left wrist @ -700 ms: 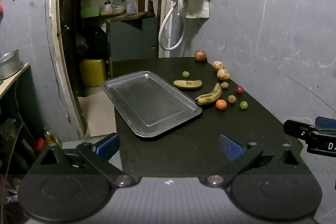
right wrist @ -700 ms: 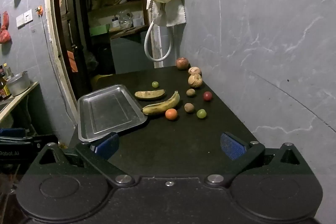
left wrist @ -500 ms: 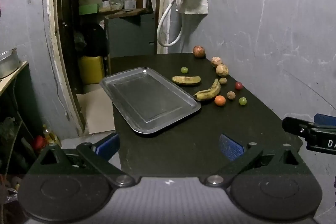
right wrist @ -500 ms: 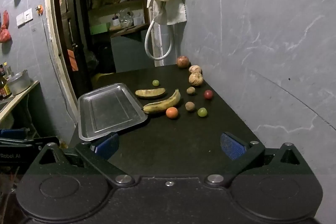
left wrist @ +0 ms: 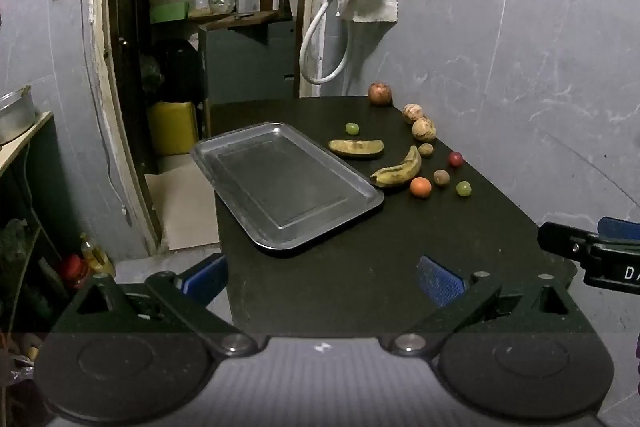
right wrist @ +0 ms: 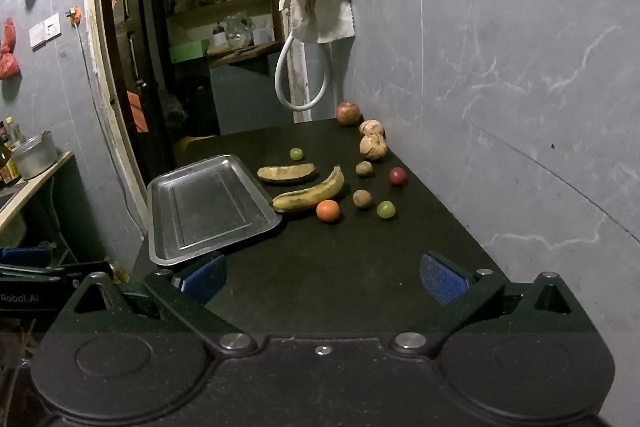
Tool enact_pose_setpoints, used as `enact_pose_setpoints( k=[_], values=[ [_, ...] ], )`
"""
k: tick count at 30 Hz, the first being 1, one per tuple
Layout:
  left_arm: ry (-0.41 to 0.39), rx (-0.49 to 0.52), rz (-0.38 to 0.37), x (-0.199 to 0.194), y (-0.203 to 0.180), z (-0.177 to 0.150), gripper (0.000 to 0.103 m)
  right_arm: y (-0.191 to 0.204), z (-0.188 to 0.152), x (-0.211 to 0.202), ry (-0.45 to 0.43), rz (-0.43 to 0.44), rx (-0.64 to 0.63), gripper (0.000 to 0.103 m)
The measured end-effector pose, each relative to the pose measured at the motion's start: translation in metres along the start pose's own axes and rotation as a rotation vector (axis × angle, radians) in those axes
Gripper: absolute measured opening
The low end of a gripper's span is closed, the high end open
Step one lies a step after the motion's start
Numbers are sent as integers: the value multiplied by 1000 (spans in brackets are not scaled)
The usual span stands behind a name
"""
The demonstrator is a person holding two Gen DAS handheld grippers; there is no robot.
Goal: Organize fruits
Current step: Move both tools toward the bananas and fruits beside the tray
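- Fruits: two spotted yellow bananas (right wrist: 308, 195), small round orange fruit (right wrist: 328, 211), along the desk's (right wrist: 340, 267) far right edge.
- Empty rectangular metal tray (right wrist: 208, 207) at the left edge, just beside them.
- Left hand-held gripper (left wrist: 322, 277) and right hand-held gripper (right wrist: 322, 277) spread wide, gripping nothing, over the near edge.

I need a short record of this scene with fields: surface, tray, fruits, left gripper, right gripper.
surface: black table against a grey wall
tray: metal tray, nothing in it, at the table's left edge
fruits: two bananas, orange, two green grapes, red fruit, apple, several brownish round fruits, all on the table beside the tray
left gripper: open, holding nothing
right gripper: open, holding nothing
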State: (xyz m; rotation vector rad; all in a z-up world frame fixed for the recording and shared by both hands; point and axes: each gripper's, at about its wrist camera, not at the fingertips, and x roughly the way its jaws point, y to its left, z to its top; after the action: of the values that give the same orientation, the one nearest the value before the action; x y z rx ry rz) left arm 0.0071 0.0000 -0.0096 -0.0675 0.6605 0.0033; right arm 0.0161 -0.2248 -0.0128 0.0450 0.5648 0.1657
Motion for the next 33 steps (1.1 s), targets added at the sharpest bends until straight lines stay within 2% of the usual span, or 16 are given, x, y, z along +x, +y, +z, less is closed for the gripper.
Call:
enact_pose_setpoints(
  k=[33],
  values=[
    [37, 11, -6, 10, -9, 3, 103, -19, 2, 4, 31, -18, 21, 102]
  ],
)
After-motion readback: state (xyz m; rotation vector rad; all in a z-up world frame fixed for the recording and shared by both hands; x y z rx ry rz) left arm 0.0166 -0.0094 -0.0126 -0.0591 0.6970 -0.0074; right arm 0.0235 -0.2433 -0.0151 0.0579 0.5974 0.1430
